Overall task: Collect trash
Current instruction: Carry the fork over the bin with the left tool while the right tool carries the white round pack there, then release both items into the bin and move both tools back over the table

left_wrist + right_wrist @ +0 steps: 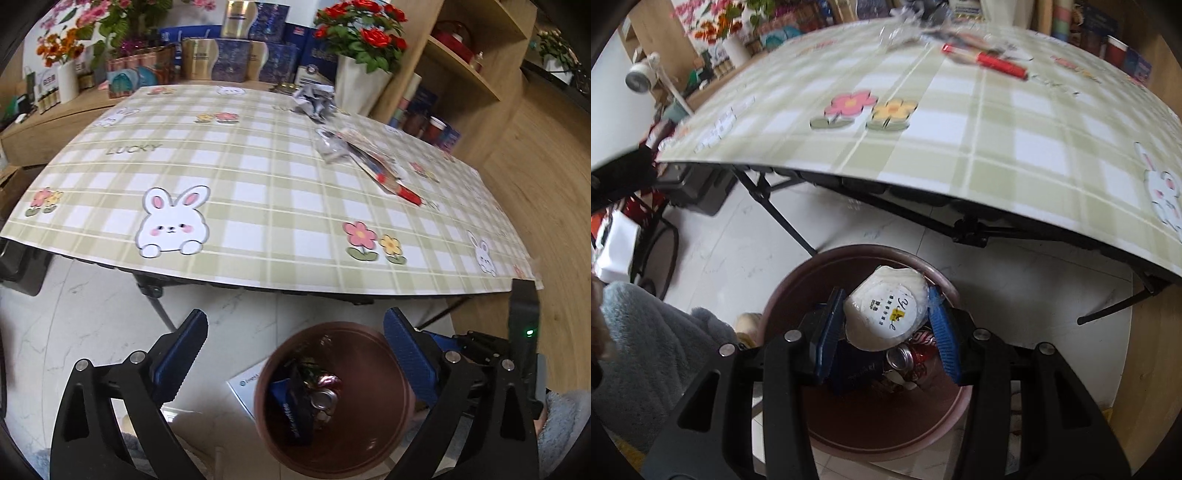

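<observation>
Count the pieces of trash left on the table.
3, all at the far right: a crumpled silver wrapper farthest back, a clear plastic wrapper nearer, and a red-ended packet beside it. More may lie hidden underneath.

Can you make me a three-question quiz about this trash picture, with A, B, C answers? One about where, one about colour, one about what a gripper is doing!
1. Where is the bin?
A. On the table
B. On the floor by the table
C. On a shelf

2. What colour are the roses?
A. Red
B. Blue
C. White

3. What is the right gripper doing?
A. Holding nothing
B. Gripping a white cup
C. Gripping a can

Answers: 1 B, the bin stands on the floor below the table edge. 2 A, the blooms are red. 3 B, its pads clamp the cup above the bin.
</observation>
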Action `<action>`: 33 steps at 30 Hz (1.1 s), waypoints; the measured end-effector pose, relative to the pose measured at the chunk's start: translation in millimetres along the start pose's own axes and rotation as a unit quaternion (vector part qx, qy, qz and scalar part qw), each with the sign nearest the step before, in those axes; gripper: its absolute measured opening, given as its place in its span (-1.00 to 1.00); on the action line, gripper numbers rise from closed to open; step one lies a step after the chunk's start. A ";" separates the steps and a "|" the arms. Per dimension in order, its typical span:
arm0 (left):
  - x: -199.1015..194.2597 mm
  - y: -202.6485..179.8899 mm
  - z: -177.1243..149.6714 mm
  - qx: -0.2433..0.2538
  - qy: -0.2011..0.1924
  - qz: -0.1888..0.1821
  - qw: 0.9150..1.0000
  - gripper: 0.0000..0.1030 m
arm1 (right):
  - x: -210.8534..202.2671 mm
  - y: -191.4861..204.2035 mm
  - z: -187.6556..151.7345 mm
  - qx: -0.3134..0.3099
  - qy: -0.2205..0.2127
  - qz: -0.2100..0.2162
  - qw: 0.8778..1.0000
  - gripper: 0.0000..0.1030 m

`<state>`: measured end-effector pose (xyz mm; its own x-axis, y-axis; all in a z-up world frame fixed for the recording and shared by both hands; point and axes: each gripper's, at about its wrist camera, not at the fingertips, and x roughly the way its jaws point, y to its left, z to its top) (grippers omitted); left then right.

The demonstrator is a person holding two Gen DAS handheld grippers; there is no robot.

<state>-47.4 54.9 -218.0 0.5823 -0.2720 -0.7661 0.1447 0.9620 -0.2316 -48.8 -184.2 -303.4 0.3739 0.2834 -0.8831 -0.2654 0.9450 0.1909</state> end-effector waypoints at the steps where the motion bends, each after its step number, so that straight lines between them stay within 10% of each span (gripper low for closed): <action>1: 0.6 2.2 0.5 -0.002 -0.001 0.002 1.000 0.82 | 4.0 1.4 1.9 -0.001 0.002 -0.001 1.000 -0.06; 11: 1.0 14.4 2.2 -0.010 -0.007 0.013 1.000 0.82 | -8.6 5.2 17.7 -0.003 -0.036 -0.019 0.999 0.28; 18: -3.1 12.5 4.1 -0.007 -0.014 0.018 1.000 0.82 | -45.9 -14.6 24.6 0.027 -0.094 -0.033 0.995 0.88; 33: -19.3 -1.1 24.2 0.024 -0.043 0.025 0.998 0.83 | -95.5 -36.5 46.2 0.034 -0.164 -0.064 0.984 0.89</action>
<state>-39.5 59.7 -188.5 0.6562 -0.2223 -0.7211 0.1500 0.9750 -0.1640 -33.8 -238.2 -206.2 0.6701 0.1884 -0.7179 -0.1414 0.9819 0.1256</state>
